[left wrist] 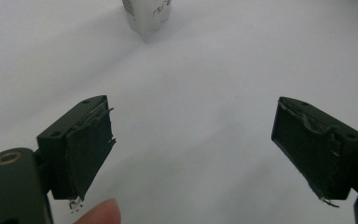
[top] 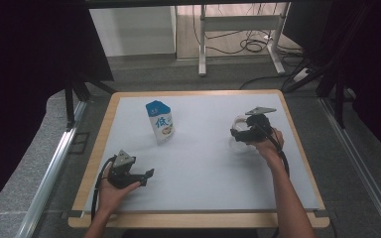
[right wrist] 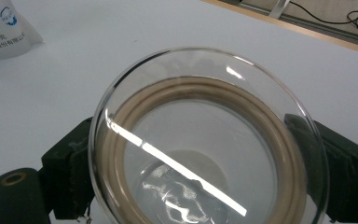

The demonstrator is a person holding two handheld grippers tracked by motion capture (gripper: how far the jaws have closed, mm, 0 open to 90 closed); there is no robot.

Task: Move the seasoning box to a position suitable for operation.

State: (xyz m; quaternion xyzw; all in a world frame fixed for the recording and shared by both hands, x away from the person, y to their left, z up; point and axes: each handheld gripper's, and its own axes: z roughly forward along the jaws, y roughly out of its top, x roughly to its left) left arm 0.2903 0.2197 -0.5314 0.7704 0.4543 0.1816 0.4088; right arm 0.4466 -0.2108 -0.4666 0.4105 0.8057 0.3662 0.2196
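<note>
Glass bowl's (right wrist: 205,140) tan inner ring apparently shows from right hand-held gripper (top: 239,135).

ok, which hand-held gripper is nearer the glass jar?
Right. The right hand-held gripper straddles the glass jar; the left hand-held gripper sits far across the table.

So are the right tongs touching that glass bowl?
Cannot tell. In the right gripper view the glass bowl sits between the right tongs, but its flared rim hides the pads, so neither contact nor gap shows plainly.

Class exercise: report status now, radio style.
Right gripper jaws flank glass jar. Left gripper open, empty. Milk carton upright, apart. Nothing in the way.
</note>
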